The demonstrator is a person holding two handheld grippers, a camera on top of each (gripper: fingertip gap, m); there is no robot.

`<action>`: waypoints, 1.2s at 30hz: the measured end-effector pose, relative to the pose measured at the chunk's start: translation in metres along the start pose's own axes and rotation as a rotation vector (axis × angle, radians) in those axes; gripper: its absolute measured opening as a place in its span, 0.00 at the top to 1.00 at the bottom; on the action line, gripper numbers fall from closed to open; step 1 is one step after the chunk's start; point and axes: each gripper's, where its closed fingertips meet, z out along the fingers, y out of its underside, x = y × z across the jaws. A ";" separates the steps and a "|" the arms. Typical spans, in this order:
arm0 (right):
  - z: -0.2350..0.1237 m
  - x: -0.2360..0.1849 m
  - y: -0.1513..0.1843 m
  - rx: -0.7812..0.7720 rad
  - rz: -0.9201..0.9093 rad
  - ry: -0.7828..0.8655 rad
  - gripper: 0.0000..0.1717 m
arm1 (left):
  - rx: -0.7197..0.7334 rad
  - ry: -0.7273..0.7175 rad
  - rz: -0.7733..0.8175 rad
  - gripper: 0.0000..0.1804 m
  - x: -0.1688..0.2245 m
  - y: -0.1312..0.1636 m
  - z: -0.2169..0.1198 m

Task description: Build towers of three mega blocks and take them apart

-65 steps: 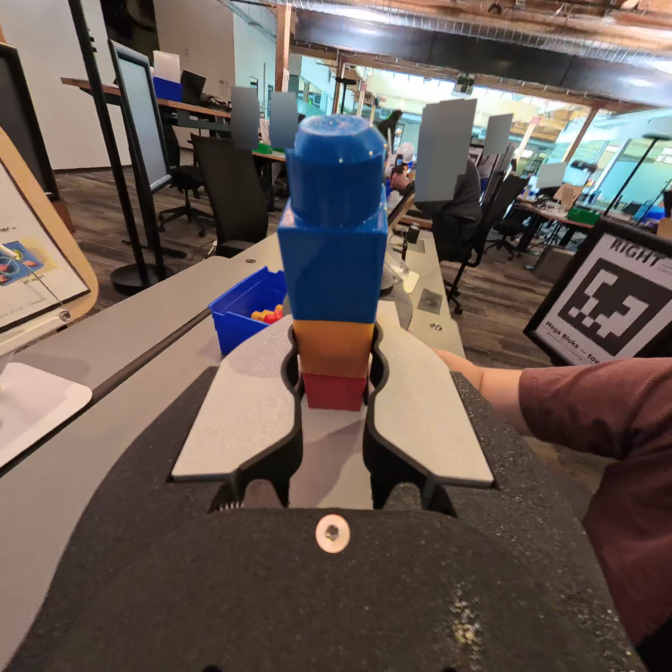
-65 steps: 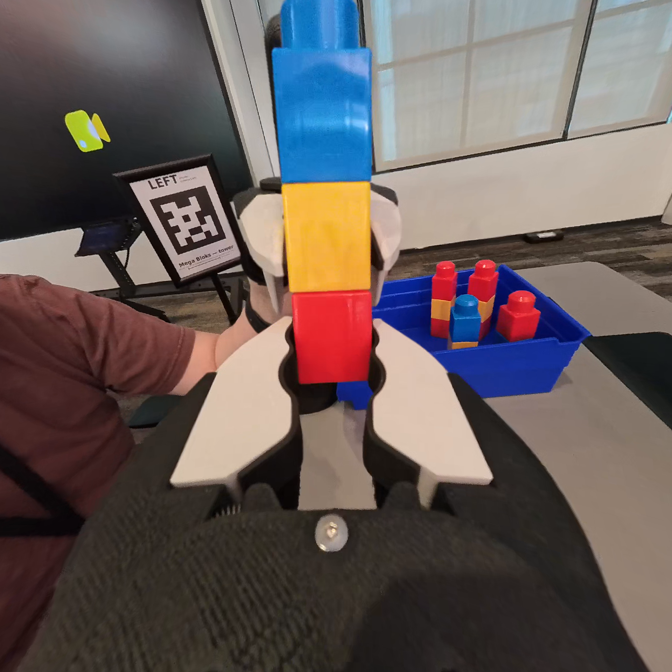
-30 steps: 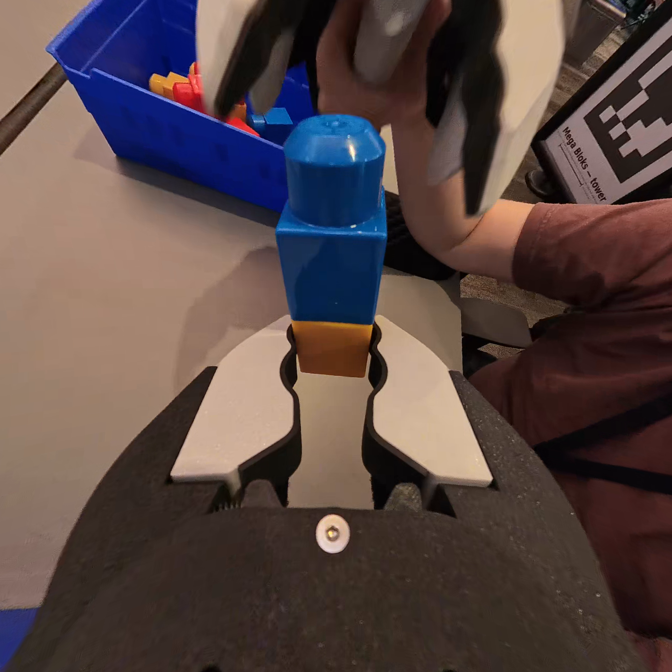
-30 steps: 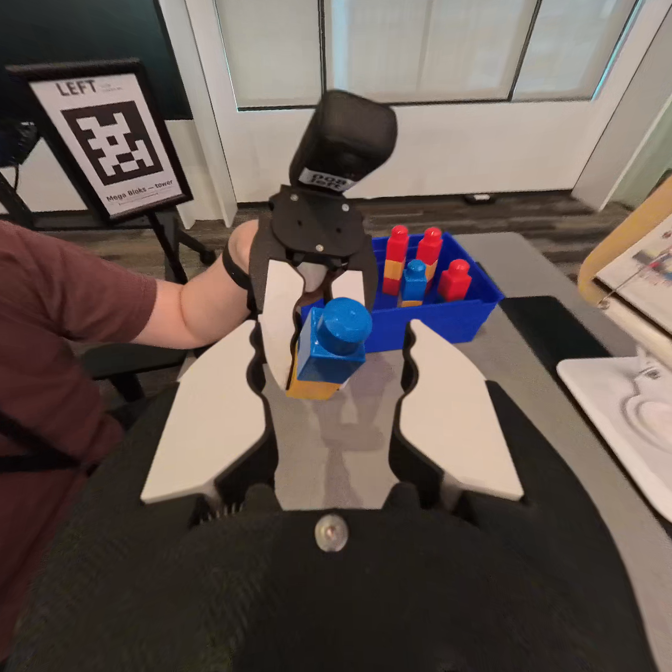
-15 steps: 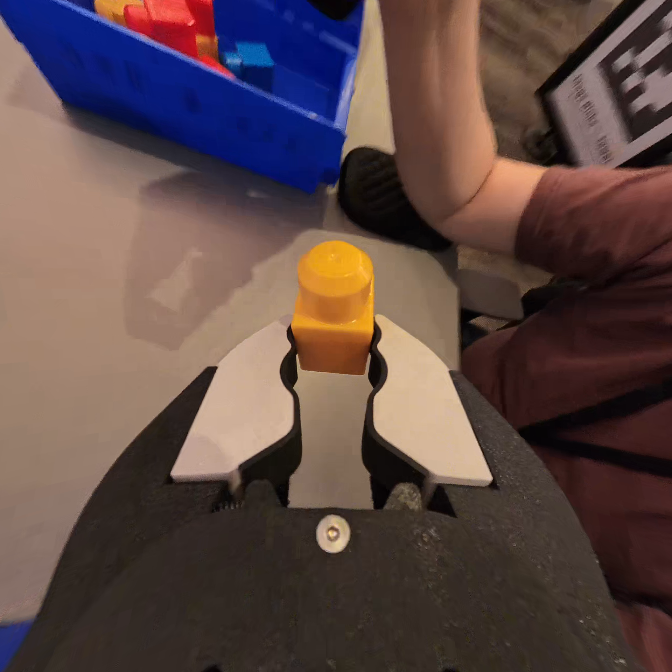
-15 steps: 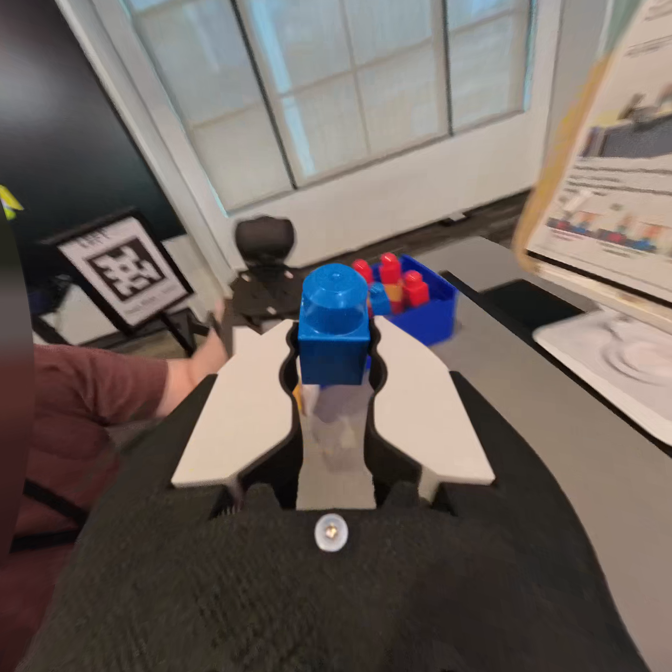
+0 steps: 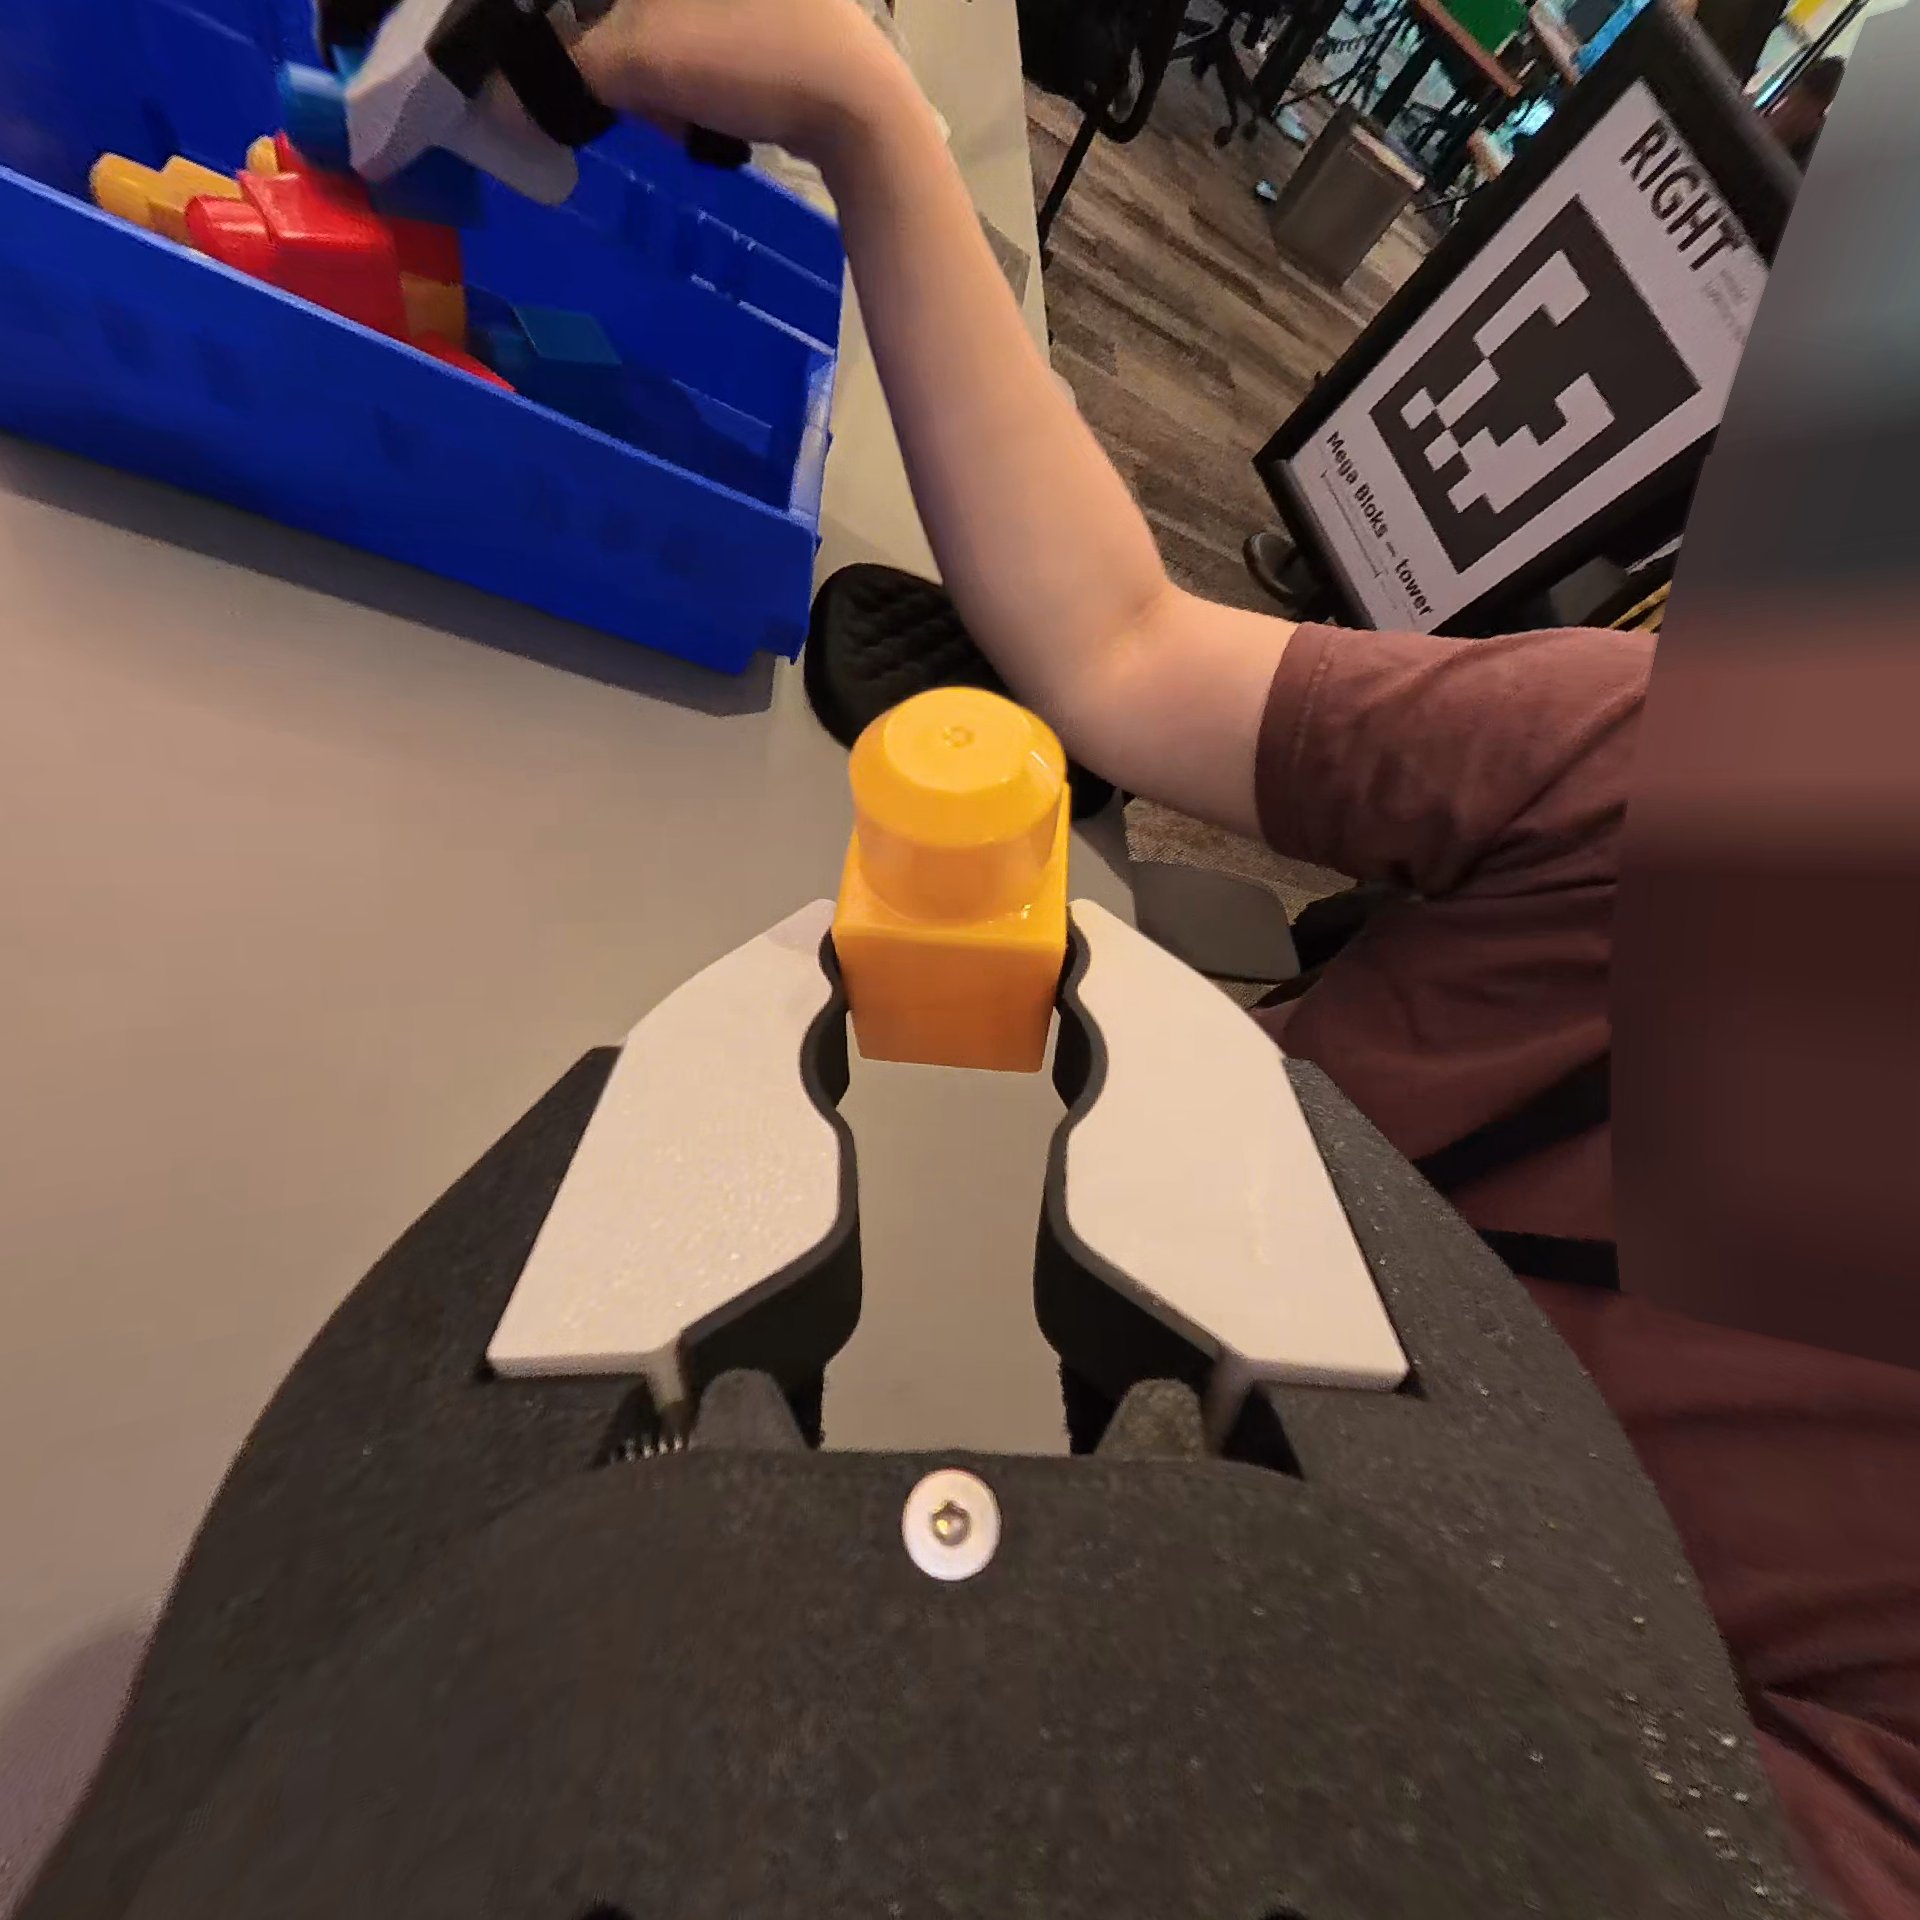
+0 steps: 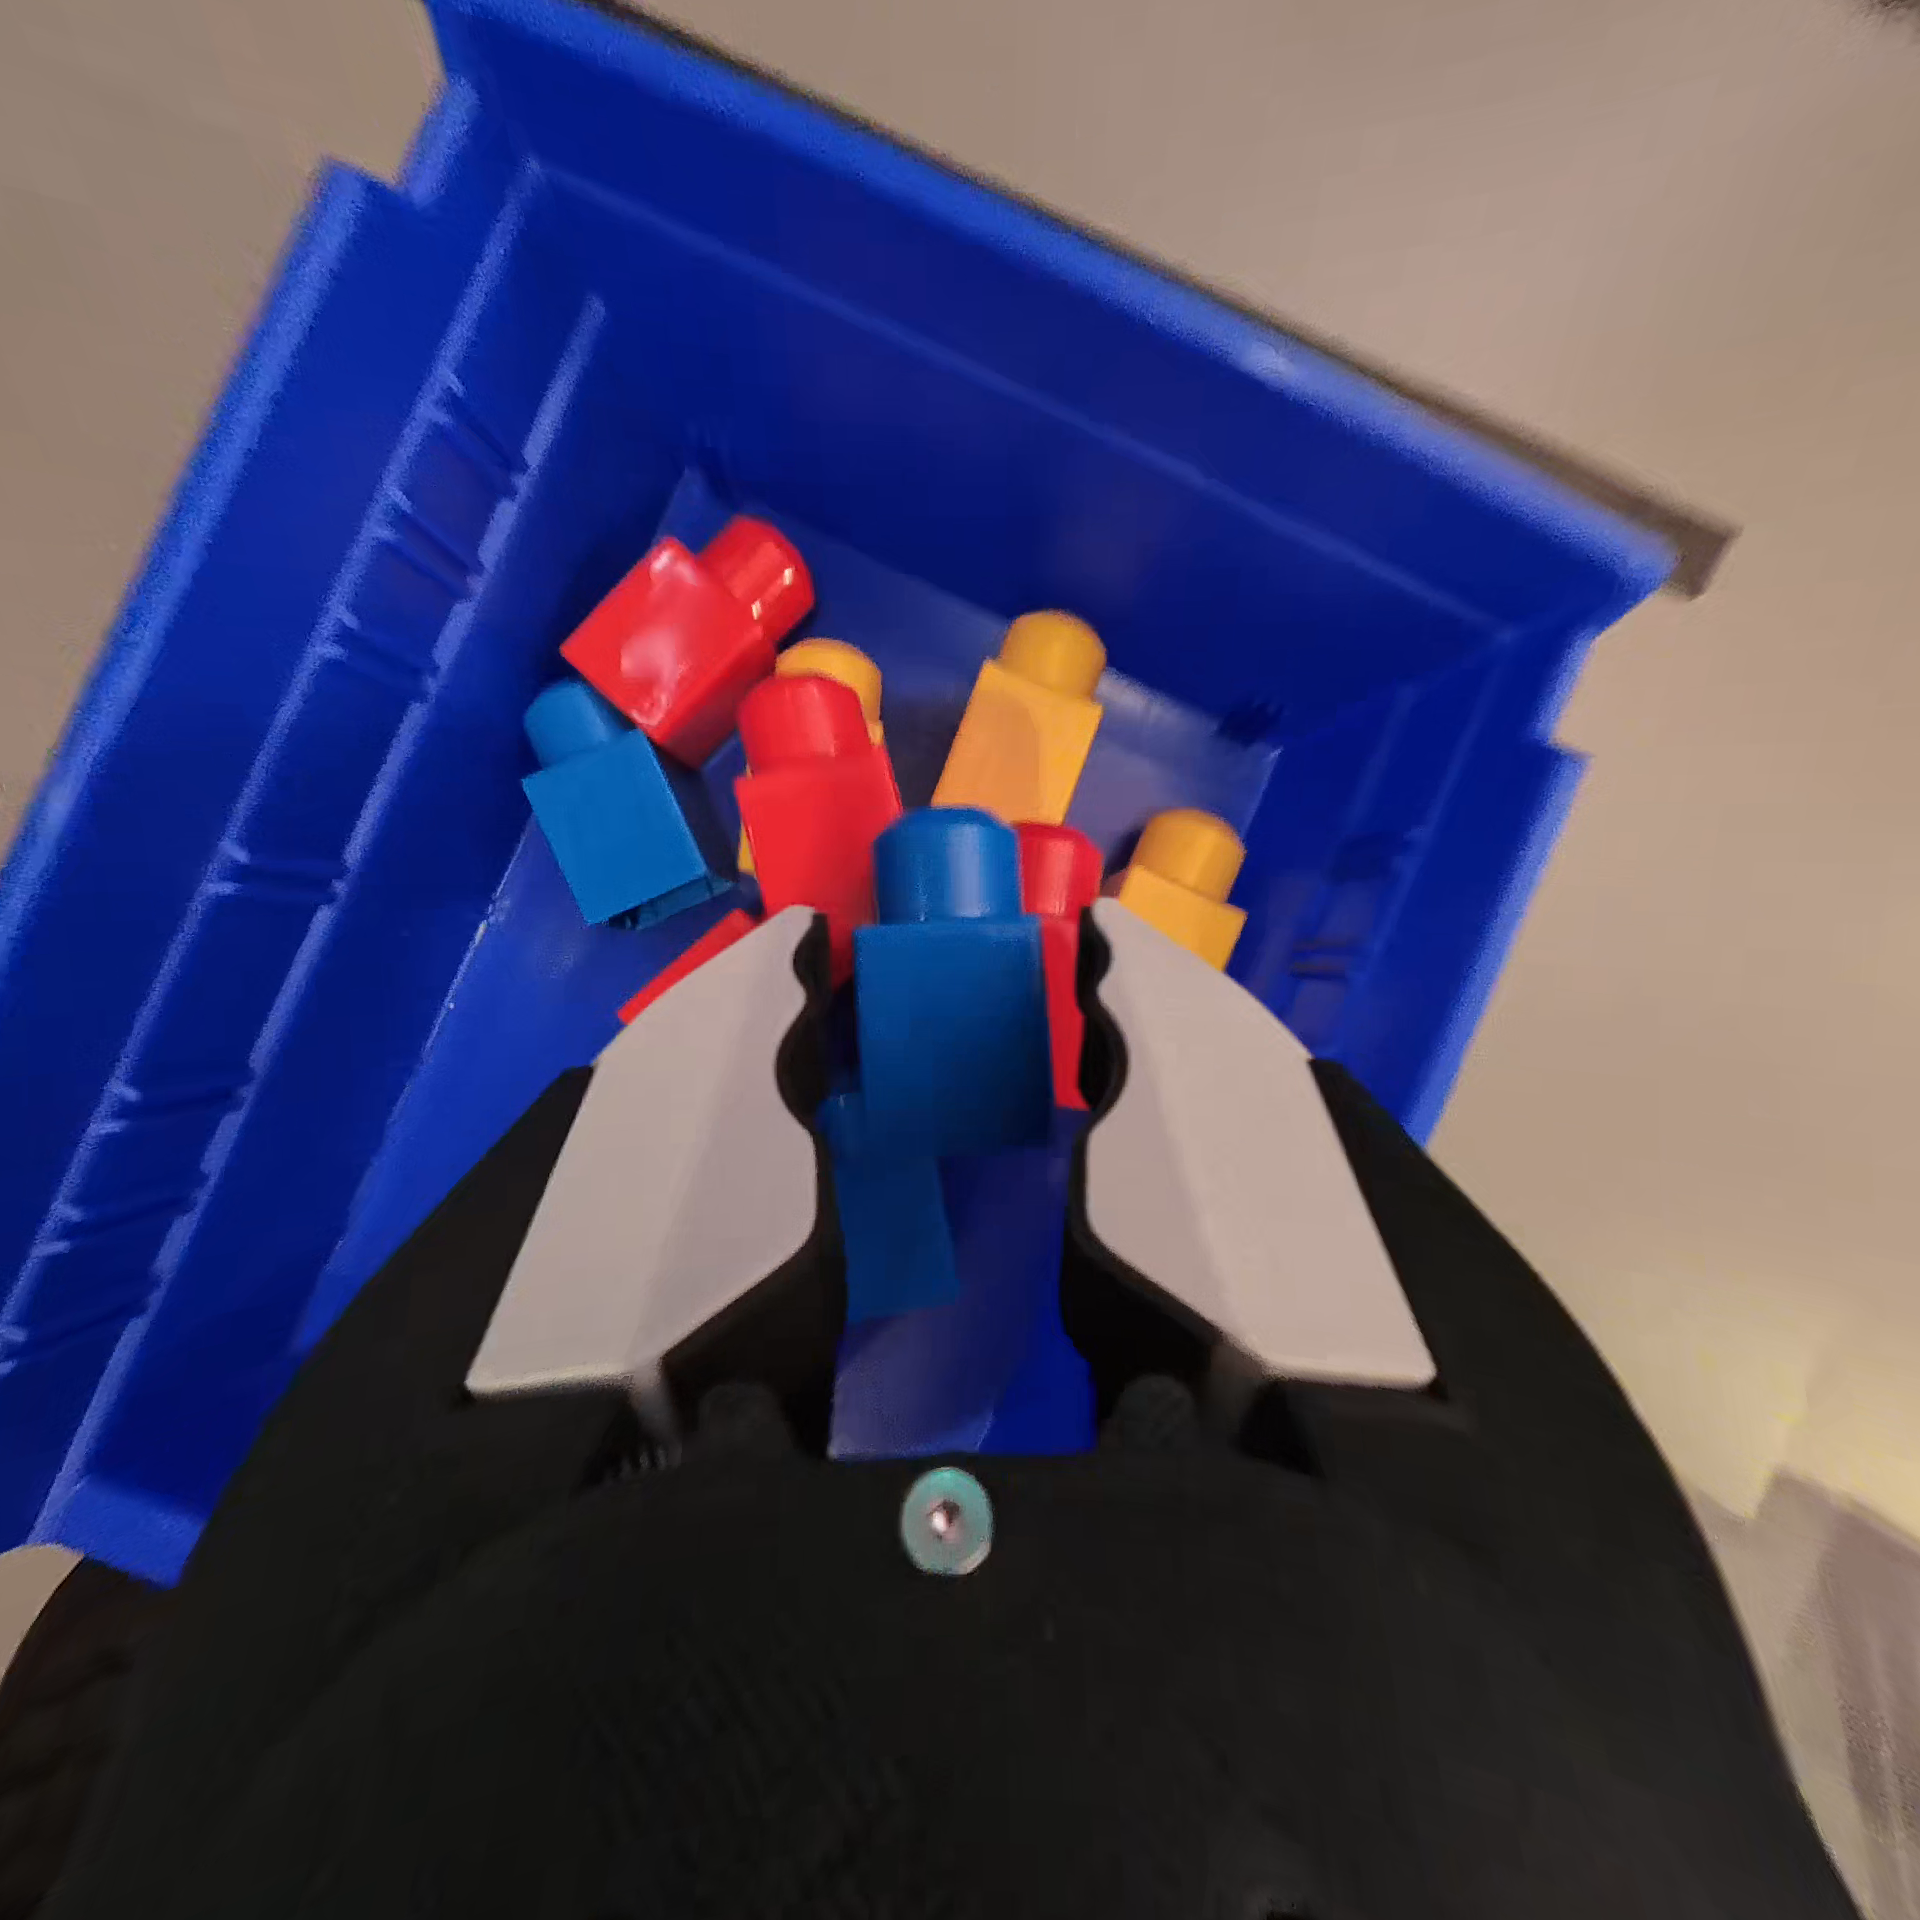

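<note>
Over the blue bin at the left, the right gripper points down among loose red, yellow and blue blocks. A blue block sits between its fingers, stud pointing away from the camera along them. The fingers stand a little wider than the block, with a dark gap on each side, so nothing is clamped. A red block lies just ahead, touching or nearly so.

To the right, above the grey table, the left gripper is closed on a yellow block. Both pads press its square sides. Its long axis runs along the fingers, round stud outward, glossy and plain.
</note>
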 end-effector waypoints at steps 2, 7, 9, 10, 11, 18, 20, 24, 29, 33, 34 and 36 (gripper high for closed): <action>-0.024 -0.008 -0.029 0.140 -0.076 0.045 0.64 | 0.047 0.041 -0.020 0.80 0.002 -0.007 -0.002; -0.113 -0.145 -0.109 0.617 -0.457 -0.234 0.52 | 0.145 0.078 -0.064 0.80 -0.004 -0.020 -0.013; -0.148 -0.219 -0.114 0.772 -0.662 -0.406 0.49 | 0.177 0.078 -0.078 0.80 -0.006 -0.024 -0.018; -0.160 -0.253 -0.110 0.822 -0.762 -0.477 0.49 | 0.191 0.089 -0.083 0.80 -0.004 -0.025 -0.021; -0.167 -0.281 -0.105 0.857 -0.852 -0.523 0.49 | 0.193 0.095 -0.088 0.80 -0.003 -0.025 -0.022; -0.160 -0.374 -0.086 0.911 -1.181 -0.444 0.46 | 0.183 0.117 -0.063 0.80 0.008 -0.023 -0.027; -0.167 -0.382 -0.089 0.972 -1.168 -0.465 0.50 | 0.165 0.111 -0.054 0.80 0.009 -0.021 -0.025; -0.162 -0.383 -0.083 0.940 -1.207 -0.476 0.56 | 0.171 0.137 -0.054 0.80 0.013 -0.024 -0.021; -0.171 -0.340 -0.084 0.865 -1.199 -0.367 0.60 | 0.238 0.196 -0.055 0.76 0.023 -0.035 -0.032; -0.141 -0.181 -0.073 0.535 -0.742 -0.233 0.60 | 0.310 0.060 -0.010 0.72 0.017 -0.040 -0.062; -0.120 -0.143 -0.056 0.408 -0.617 -0.223 0.60 | 0.322 0.015 0.003 0.70 0.015 -0.039 -0.070; -0.076 -0.090 -0.019 0.202 -0.501 -0.194 0.60 | 0.345 -0.016 0.021 0.71 0.017 -0.039 -0.084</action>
